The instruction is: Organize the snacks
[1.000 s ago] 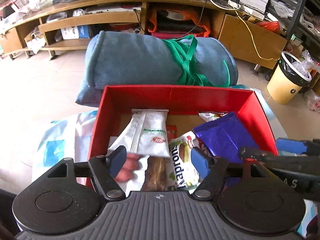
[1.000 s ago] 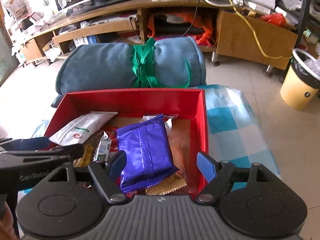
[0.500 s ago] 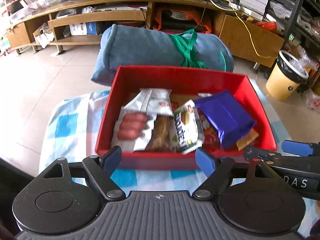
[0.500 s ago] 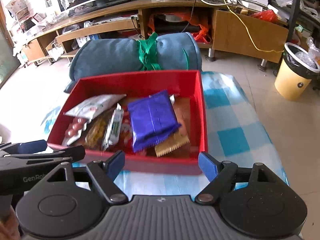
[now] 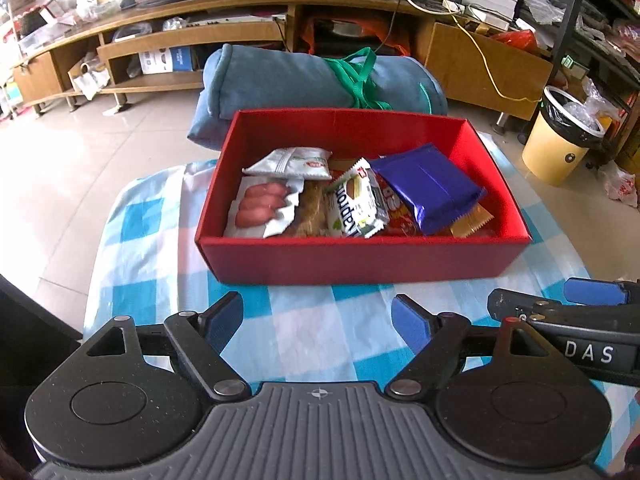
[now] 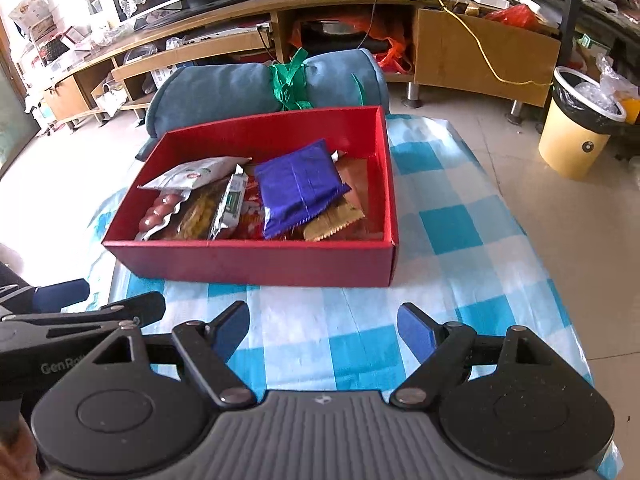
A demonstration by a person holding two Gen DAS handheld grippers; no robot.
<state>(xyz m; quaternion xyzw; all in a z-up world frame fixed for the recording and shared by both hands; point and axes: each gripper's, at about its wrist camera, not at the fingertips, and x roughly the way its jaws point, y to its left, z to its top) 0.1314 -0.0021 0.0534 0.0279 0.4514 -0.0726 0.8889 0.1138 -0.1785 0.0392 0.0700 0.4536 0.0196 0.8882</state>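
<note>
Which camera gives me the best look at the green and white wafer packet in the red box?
The left wrist view. There the wafer packet faces the camera, printed front and lettering showing, between the sausage pack and the purple packet. The right wrist view shows it nearly edge-on, a thin strip with little print visible.

A red box (image 5: 360, 258) sits open on the checked cloth, just beyond both pairs of tongs, its long side facing them. Snacks lie jumbled inside. A purple pack (image 5: 426, 190) rests tilted on top toward the right, over a gold wrapper (image 5: 470, 222). A green-and-white bar (image 5: 356, 204) leans mid-box. At the left lie a sausage pack (image 5: 262, 208) and a white pouch (image 5: 292, 162).
</note>
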